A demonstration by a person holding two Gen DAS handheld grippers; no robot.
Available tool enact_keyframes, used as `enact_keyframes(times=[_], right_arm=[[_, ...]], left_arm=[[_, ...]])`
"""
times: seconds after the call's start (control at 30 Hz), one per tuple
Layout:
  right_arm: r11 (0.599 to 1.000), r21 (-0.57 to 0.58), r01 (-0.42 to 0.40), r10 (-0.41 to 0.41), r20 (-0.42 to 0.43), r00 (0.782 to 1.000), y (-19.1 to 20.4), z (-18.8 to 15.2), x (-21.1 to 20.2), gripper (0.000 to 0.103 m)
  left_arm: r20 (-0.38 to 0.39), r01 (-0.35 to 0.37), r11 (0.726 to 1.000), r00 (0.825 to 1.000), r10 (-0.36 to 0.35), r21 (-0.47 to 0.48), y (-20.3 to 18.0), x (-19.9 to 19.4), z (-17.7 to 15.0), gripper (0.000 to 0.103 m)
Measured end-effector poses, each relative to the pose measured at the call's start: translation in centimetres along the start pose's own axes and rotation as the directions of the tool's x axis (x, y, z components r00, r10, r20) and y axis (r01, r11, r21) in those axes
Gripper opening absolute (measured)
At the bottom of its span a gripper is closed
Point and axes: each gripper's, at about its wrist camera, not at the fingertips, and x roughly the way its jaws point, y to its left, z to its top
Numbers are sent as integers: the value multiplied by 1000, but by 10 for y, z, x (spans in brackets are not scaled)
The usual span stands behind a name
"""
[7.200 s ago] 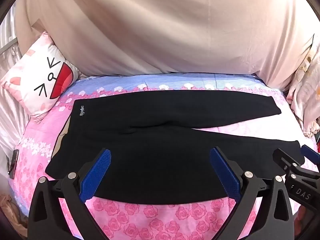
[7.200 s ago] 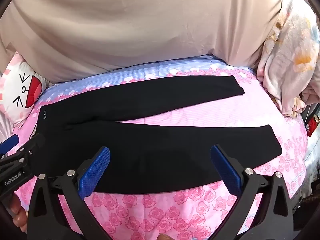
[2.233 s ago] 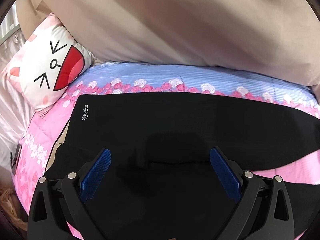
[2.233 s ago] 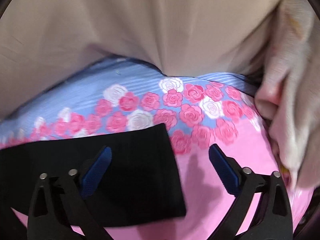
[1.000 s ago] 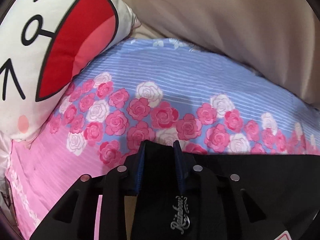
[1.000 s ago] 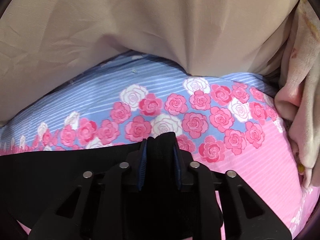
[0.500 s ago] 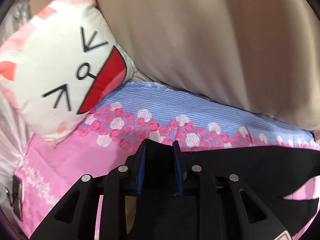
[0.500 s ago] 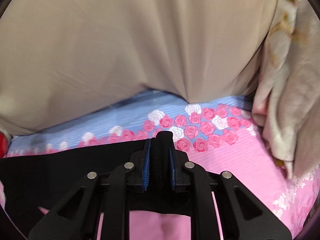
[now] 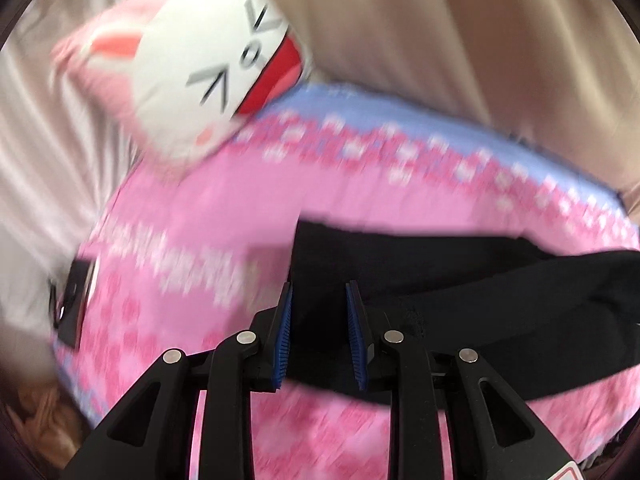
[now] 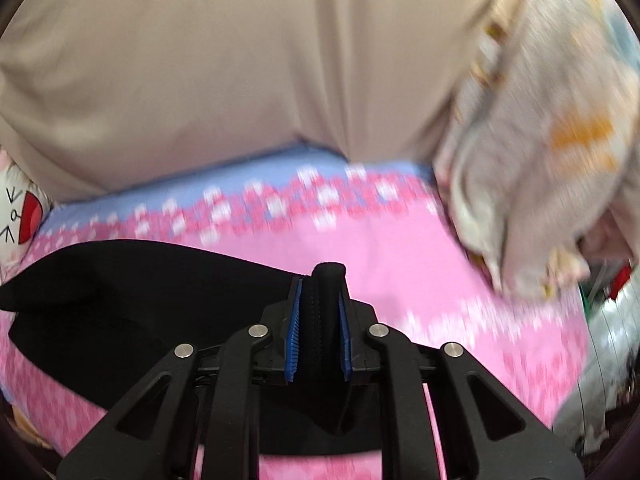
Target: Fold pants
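Note:
The black pants lie across a pink rose-print bedspread. In the left wrist view my left gripper is shut on their waist end, with black cloth filling the gap between the blue pads. The fabric trails off to the right, lifted and doubled over. In the right wrist view my right gripper is shut on the leg end of the pants. A roll of hem sticks up between its pads. Both views are motion-blurred.
A white cat-face pillow leans at the bed's far left corner. Beige cloth hangs behind the bed. A crumpled floral blanket is piled at the right end. A dark flat object lies at the bed's left edge.
Both grippers have drawn back from the far side of the bed and risen, carrying the far edge of the pants with them. More of the bed and the pillow now shows.

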Motion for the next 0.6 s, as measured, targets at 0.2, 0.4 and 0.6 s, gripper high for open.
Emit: enact_keyframes(times=[0.2,0.4,0.6], right_arm=[[995,55,85,-74,-191,979,-17,-72,43,15],[973,194,123,-71,-257,964,-40,-114,45,34],[924,336,180,-138,-144,980,-69,-122,-14,72]], left_arm=[[-134,-72,997,988,76,34,-2,60,-54,23],[-120,-85,996,989,83,-12,6,62,-69,29],[-40,-180,983,983,181,28,18,8,-59,45]])
